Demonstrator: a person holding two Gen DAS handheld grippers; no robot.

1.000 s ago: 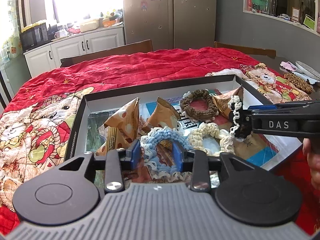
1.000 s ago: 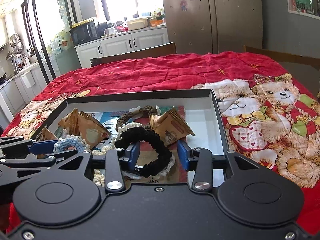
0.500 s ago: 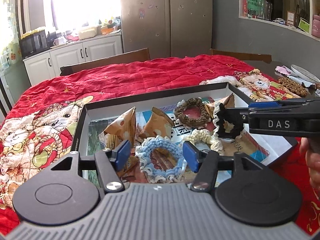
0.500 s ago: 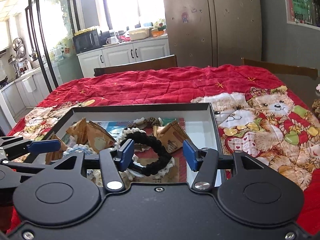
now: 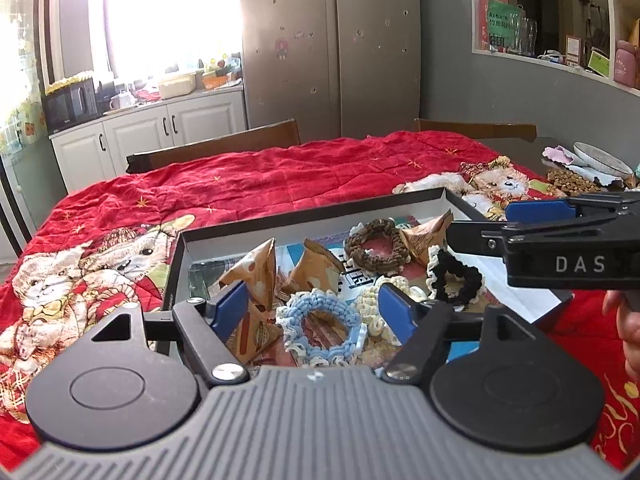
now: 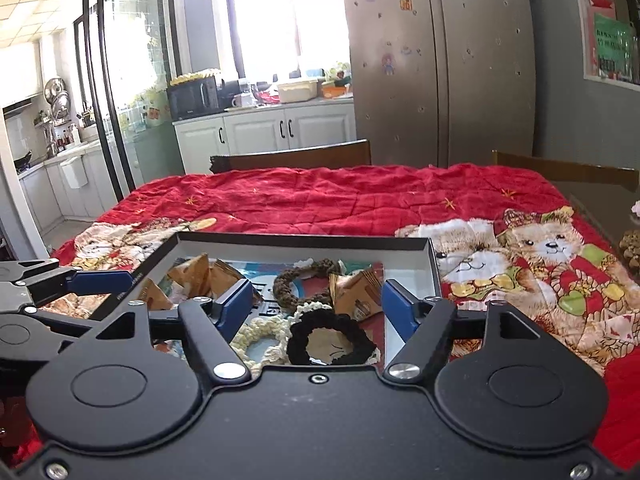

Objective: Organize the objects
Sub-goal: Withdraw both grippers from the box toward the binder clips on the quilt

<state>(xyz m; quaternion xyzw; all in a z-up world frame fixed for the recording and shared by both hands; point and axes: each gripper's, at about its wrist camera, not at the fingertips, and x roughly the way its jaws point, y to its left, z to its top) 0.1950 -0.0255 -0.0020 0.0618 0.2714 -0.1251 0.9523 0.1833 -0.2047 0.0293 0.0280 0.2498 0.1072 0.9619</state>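
Note:
A shallow black box with white walls (image 5: 320, 216) lies on the red cloth and holds several crocheted scrunchies and brown pyramid packets. My left gripper (image 5: 314, 306) is open above a blue scrunchie (image 5: 320, 326) that lies in the box. My right gripper (image 6: 316, 306) is open above a black scrunchie (image 6: 332, 340) that lies in the box; that scrunchie also shows in the left wrist view (image 5: 454, 280). A cream scrunchie (image 6: 260, 338) lies beside it and a brown one (image 5: 376, 246) further back. Brown packets (image 5: 256, 272) stand at the box's left.
The box's far wall (image 6: 304, 240) and right wall (image 6: 434, 268) stand up around the items. A red teddy-bear cloth (image 6: 340, 200) covers the table. A plate and brown beads (image 5: 572, 178) lie at the far right. Wooden chairs (image 5: 216, 148) stand behind the table.
Both grippers opened and rose. The left let go of the blue scrunchie and the right let go of the black one; both scrunchies now lie in the box.

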